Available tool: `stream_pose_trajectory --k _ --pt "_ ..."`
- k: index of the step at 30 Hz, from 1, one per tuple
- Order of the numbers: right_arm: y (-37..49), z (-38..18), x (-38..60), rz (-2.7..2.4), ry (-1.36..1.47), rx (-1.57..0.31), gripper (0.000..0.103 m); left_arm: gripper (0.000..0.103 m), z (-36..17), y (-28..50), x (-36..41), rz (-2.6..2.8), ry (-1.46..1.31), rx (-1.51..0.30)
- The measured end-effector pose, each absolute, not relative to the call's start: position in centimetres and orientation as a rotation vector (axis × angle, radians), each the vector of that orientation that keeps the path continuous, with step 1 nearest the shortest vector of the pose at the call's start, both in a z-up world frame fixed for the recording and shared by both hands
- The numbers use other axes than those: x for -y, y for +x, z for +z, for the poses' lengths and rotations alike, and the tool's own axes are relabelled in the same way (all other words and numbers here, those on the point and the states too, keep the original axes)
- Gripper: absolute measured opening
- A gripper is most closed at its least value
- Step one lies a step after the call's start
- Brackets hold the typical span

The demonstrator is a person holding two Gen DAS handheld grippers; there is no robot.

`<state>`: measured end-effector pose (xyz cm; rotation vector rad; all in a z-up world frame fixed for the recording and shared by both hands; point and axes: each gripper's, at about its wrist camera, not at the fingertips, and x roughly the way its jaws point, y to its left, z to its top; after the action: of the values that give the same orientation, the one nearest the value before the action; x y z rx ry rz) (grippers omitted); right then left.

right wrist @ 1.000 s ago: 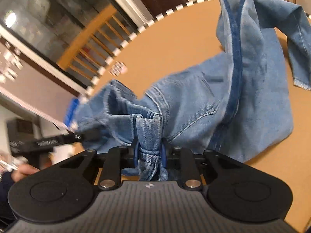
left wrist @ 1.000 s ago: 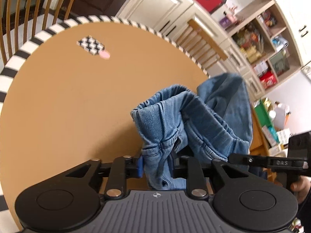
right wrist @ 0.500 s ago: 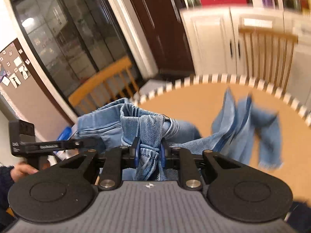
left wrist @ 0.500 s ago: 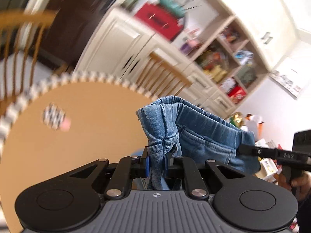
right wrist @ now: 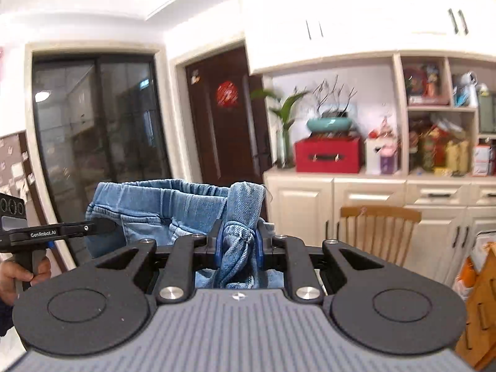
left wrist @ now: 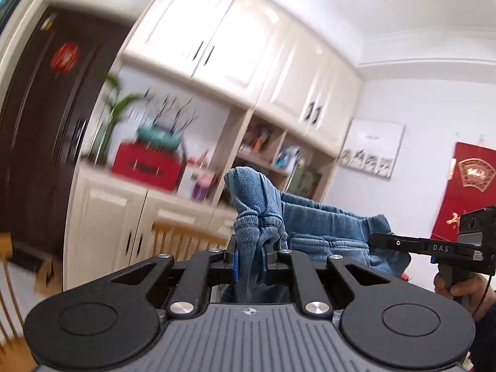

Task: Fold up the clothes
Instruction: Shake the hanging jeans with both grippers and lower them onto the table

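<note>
The jeans (right wrist: 173, 210) hang in the air between my claws, soft, floppy, fairly heavy denim. My left claw (left wrist: 249, 257) is clamped on bunched waistband, my right claw (right wrist: 238, 246) likewise; the elastic waistband corners are the firmest hold

Bright, even indoor light. Upper cabinets (left wrist: 217, 40) glare white. Left of the left-wrist frame smears with motion blur; nearby denim (left wrist: 254, 214) stays sharp. Fisheye bends edges; corners go black.
</note>
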<state>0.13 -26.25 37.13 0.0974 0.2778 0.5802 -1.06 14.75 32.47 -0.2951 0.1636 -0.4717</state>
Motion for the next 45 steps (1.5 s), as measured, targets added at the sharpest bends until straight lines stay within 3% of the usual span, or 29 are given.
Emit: stream_pose_trajectory --k 13,17,23,28,34,40,45 --pt "-11.7 60.0 24.9 0.326 0.016 0.044 0.015 0.013 59.2 -9.7 -11.4 -0.481 -0.229 0.021" --pt "-11.9 58.9 22.6 0.231 -0.124 -0.022 0.014 0.013 61.3 -10.6 -9.6 -0.432 -0.219 -0.074" --pt "-4.2 45.7 25.7 0.255 0.036 -0.215 0.014 0.013 49.8 -4.2 -6.7 -0.490 -0.287 -0.301" --pt "4.3 31.0 28.8 0.225 0.144 -0.428 0.014 0.013 34.5 5.6 -5.4 -0.461 -0.326 -0.524" --pt "13.1 17.9 29.8 0.219 0.203 -0.625 0.014 0.013 17.9 16.3 -3.9 -0.367 -0.240 -0.734" --pt "23.6 8.6 31.2 0.223 0.248 -0.776 0.014 0.013 7.7 27.4 -3.0 -0.288 -0.206 -0.837" --pt "32.9 2.7 31.7 0.191 0.198 -0.858 0.014 0.013 2.7 37.1 -0.6 -0.248 -0.157 -0.864"
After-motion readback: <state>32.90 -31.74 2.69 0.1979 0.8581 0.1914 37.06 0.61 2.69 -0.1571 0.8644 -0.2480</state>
